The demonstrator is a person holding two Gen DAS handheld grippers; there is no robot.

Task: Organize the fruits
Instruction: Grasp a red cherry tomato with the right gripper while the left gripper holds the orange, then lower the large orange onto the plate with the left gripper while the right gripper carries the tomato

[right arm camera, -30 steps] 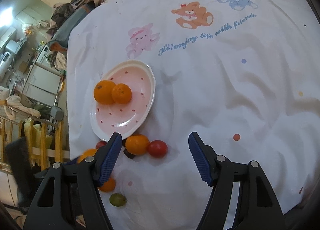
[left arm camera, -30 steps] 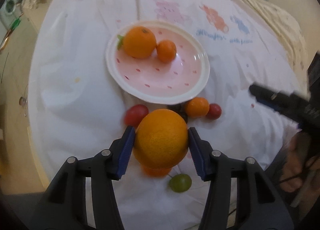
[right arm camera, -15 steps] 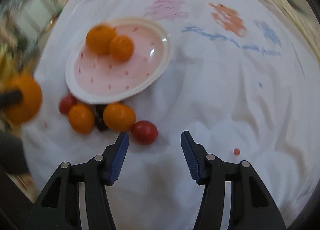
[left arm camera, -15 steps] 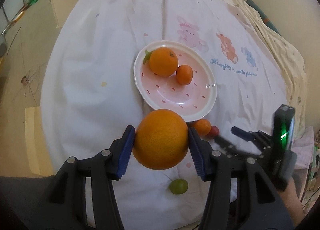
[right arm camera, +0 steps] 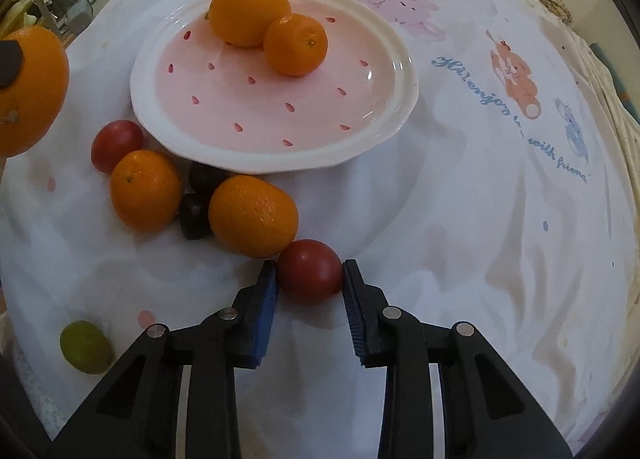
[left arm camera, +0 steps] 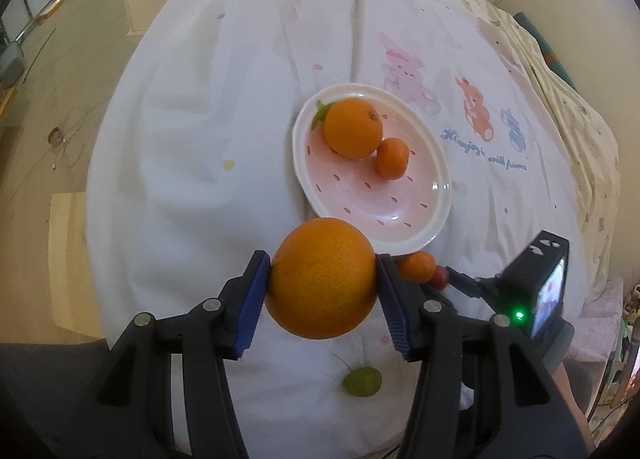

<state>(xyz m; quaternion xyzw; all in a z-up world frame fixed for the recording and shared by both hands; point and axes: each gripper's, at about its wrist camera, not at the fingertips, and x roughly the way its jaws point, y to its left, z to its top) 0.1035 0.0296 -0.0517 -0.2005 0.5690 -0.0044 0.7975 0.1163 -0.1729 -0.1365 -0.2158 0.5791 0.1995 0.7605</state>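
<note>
My left gripper point(left arm camera: 324, 287) is shut on a large orange point(left arm camera: 322, 279) and holds it above the cloth, short of the pink plate point(left arm camera: 400, 219). The plate holds an orange point(left arm camera: 352, 127) and a small mandarin point(left arm camera: 393, 158). My right gripper point(right arm camera: 310, 283) has its jaws closed on a red cherry tomato point(right arm camera: 310, 271) that rests on the cloth in front of the plate point(right arm camera: 256, 155). Beside it lie two mandarins point(right arm camera: 253, 215) point(right arm camera: 145, 189), another red tomato point(right arm camera: 116, 145), dark grapes point(right arm camera: 194, 215) and a green grape point(right arm camera: 85, 346).
A white cloth point(right arm camera: 480, 219) with cartoon animals and blue lettering covers the round table. The held orange also shows at the left edge of the right wrist view point(right arm camera: 36, 87). The floor and furniture lie beyond the table's left edge point(left arm camera: 60, 99).
My left gripper has lifted the large orange higher and back from the plate. My right gripper has moved down to the fruit cluster and closed its jaws around the red tomato.
</note>
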